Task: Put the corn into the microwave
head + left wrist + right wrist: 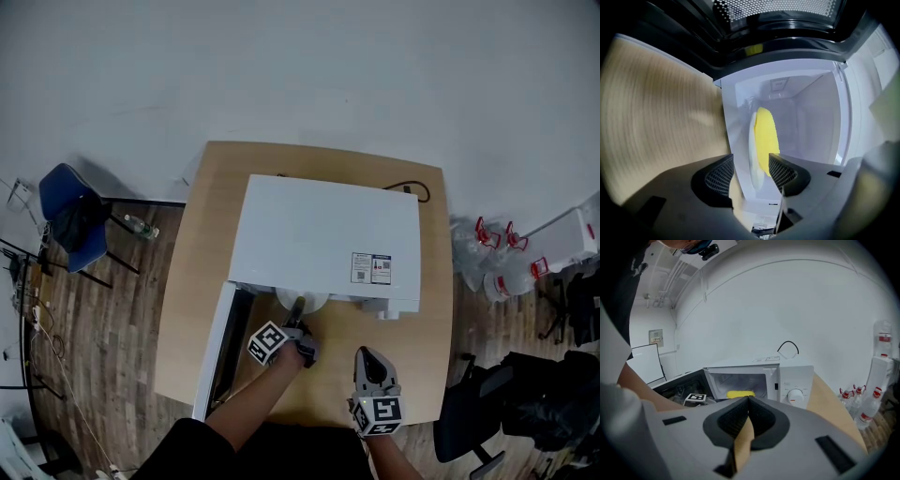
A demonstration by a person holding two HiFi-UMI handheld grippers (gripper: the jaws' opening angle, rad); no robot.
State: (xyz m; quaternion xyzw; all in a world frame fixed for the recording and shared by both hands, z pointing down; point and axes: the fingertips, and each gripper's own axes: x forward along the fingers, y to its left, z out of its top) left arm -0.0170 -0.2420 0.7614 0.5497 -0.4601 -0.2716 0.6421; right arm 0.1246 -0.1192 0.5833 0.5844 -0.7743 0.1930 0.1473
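The yellow corn point(765, 136) lies on a white plate point(753, 161) inside the open white microwave point(323, 239). In the right gripper view the corn point(739, 393) shows through the microwave's point(792, 380) doorway. My left gripper point(751, 171) is at the cavity mouth, open, with the plate's rim between its pads and neither pad pressing on it. In the head view the left gripper point(298, 307) reaches the plate point(302, 300) under the microwave's front edge. My right gripper point(366, 354) hovers over the table in front of the control panel, shut with nothing held; its jaws point(747, 404) meet.
The microwave door point(214, 352) hangs open toward the table's point(202, 281) front left. A black cable point(412, 190) lies behind the microwave. A blue chair point(70, 220) stands at left; bottles point(497, 253) and a black chair point(487, 403) at right.
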